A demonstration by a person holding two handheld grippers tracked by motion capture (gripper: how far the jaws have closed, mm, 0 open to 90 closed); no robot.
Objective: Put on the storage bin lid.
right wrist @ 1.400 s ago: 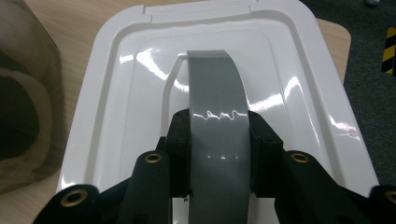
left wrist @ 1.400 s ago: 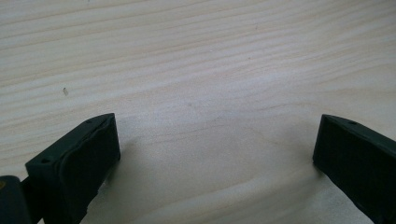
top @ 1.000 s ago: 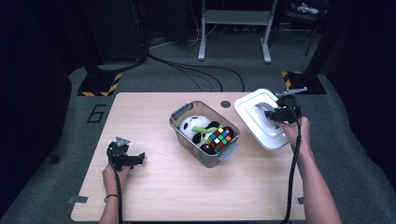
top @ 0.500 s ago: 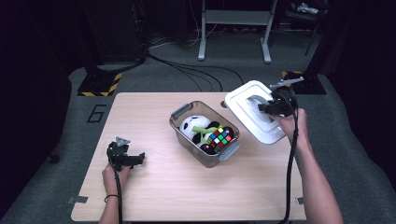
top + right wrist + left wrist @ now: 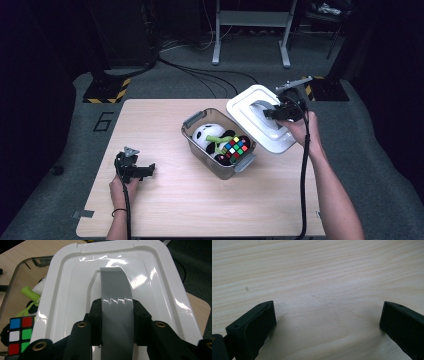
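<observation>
My right gripper [image 5: 272,112] is shut on the grey handle [image 5: 113,282] of a white lid [image 5: 250,107] and holds it tilted in the air, just right of a clear plastic bin [image 5: 200,120]. In the right gripper view the pads [image 5: 96,315] squeeze the handle from both sides. The bin holds a panda plush toy [image 5: 205,135], something green [image 5: 30,292] and a Rubik's cube [image 5: 236,146]. Low on the table at the front left, my left gripper [image 5: 147,170] is open; the left gripper view has bare wood [image 5: 317,270] between its jaws.
The wooden table [image 5: 165,210] stands on a grey floor, with cables and black stands with yellow-striped bases [image 5: 102,92] behind it. A metal frame's legs [image 5: 250,30] rise at the back.
My right gripper has carried the lid up off the table and leftward toward the bin. The left gripper has stayed put.
</observation>
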